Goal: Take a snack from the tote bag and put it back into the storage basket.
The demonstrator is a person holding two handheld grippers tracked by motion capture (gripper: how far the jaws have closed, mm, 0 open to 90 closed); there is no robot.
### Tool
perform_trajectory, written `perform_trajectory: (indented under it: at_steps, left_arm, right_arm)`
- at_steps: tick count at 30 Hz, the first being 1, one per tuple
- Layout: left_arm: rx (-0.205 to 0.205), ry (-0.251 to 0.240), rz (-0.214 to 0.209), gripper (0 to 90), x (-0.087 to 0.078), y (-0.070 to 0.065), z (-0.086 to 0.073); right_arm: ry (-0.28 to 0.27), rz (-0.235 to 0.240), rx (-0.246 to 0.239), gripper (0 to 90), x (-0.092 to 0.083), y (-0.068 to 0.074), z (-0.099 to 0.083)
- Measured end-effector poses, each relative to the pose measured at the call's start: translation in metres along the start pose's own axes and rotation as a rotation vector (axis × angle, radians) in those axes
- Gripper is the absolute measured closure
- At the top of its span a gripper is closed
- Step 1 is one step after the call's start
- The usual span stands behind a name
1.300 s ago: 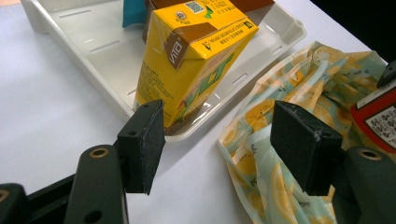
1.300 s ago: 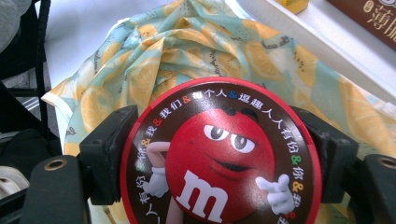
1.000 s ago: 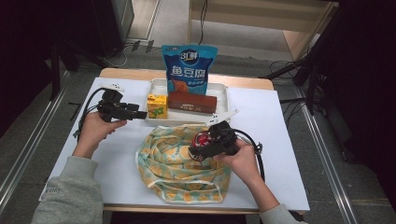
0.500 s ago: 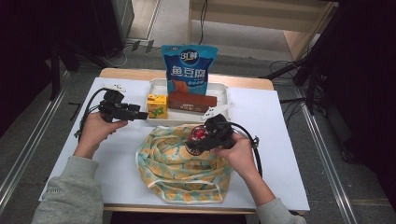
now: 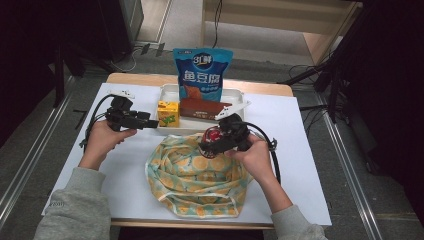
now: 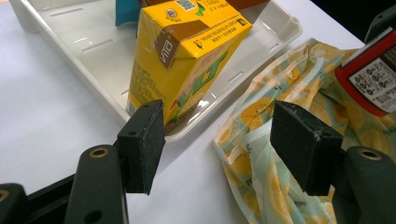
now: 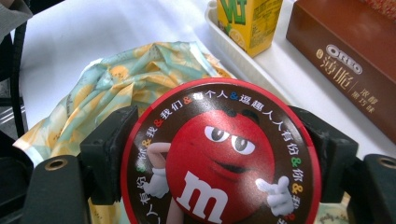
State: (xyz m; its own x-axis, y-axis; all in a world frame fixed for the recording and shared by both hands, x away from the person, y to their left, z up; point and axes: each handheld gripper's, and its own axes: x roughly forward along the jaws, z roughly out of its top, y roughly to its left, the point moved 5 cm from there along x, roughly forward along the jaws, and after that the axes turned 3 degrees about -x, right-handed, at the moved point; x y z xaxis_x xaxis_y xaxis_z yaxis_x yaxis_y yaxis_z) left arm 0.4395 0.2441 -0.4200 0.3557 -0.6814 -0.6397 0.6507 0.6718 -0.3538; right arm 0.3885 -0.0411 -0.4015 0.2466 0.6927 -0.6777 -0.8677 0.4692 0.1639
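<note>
— Gripping what, in your right claw [image 7: 219, 163]?

— A round red candy tin [image 7: 220, 158]; my two pads press its rim from either side. In the high view that claw [image 5: 212, 142] hangs with the tin [image 5: 214, 136] over the far edge of the yellow-patterned cloth bag [image 5: 200, 175], just short of the tray [image 5: 240, 102].

— And your left claw [image 6: 224, 140]?

— Spread wide, nothing between its pads. It points at the yellow juice carton [image 6: 187, 60], which stands in the near corner of the white tray [image 6: 84, 42]. The left pad sits just before the tray's rim; the right pad hovers over the bag's [image 6: 261, 140] edge.

— What lies beyond?

— In the tray, beside the carton [image 5: 168, 112], a brown biscuit box [image 5: 202, 108] lies flat, and a blue snack pouch [image 5: 202, 72] stands upright behind it. The bag lies rumpled on the white desk [image 5: 310, 165], between my forearms.

— Where is your left hand?

— On the desk's left side, holding its claw [image 5: 150, 123] level with the carton.
</note>
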Motion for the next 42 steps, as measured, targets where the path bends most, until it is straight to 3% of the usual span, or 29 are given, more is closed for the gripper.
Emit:
perform_trajectory:
  at_steps: [42]
  left_arm:
    - [0.014, -0.008, 0.006, 35.9, -0.010, -0.006, -0.009]
  right_arm:
    - [-0.031, -0.036, 0.031, 23.6, -0.020, -0.051, 0.025]
